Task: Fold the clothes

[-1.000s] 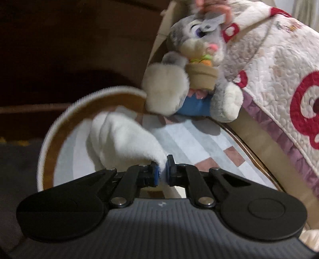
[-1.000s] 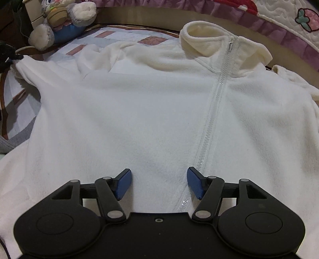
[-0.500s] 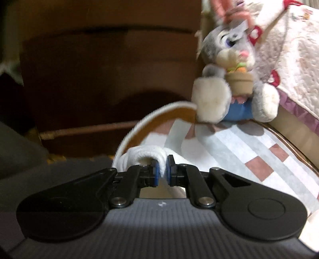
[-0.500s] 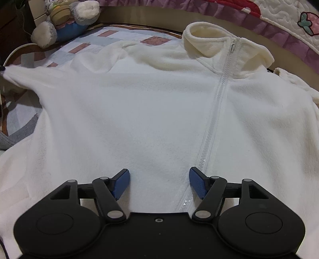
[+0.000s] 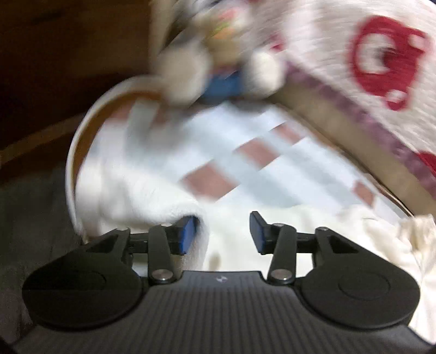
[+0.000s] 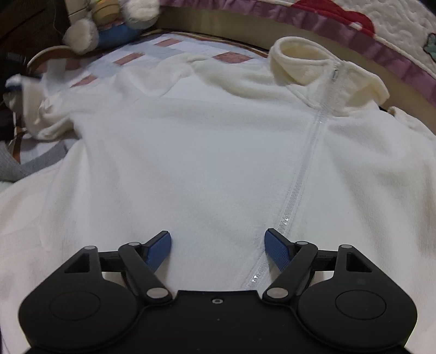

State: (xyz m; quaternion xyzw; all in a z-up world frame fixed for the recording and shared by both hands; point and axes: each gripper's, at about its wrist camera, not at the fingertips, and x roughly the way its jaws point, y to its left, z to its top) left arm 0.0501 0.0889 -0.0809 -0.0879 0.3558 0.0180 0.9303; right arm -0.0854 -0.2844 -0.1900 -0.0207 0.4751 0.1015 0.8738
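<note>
A white fleece jacket point(image 6: 204, 149) lies face up on the bed, its zipper point(image 6: 299, 179) closed and its collar point(image 6: 305, 65) at the far end. My right gripper point(image 6: 218, 247) stands open just above the jacket's lower front, with the zipper beside its right finger and nothing gripped. In the blurred left wrist view my left gripper point(image 5: 223, 231) is opening. The sleeve cuff point(image 5: 136, 201) hangs against its left pad only, and the right pad is free. That sleeve point(image 6: 46, 109) lies bunched at the jacket's far left.
A plush rabbit point(image 6: 109, 24) sits at the bed's far left corner. A quilt with red patterns point(image 5: 368, 68) rises along the far side. A patchwork sheet point(image 5: 245, 152) covers the bed. Grey cloth point(image 6: 16, 168) lies at the left edge, and dark wooden furniture point(image 5: 68, 54) stands beyond it.
My left gripper was shut on the sleeve cuff; its jaws have now parted and it has swung right. The stretched sleeve has slumped into a bunch. The right gripper has stayed put.
</note>
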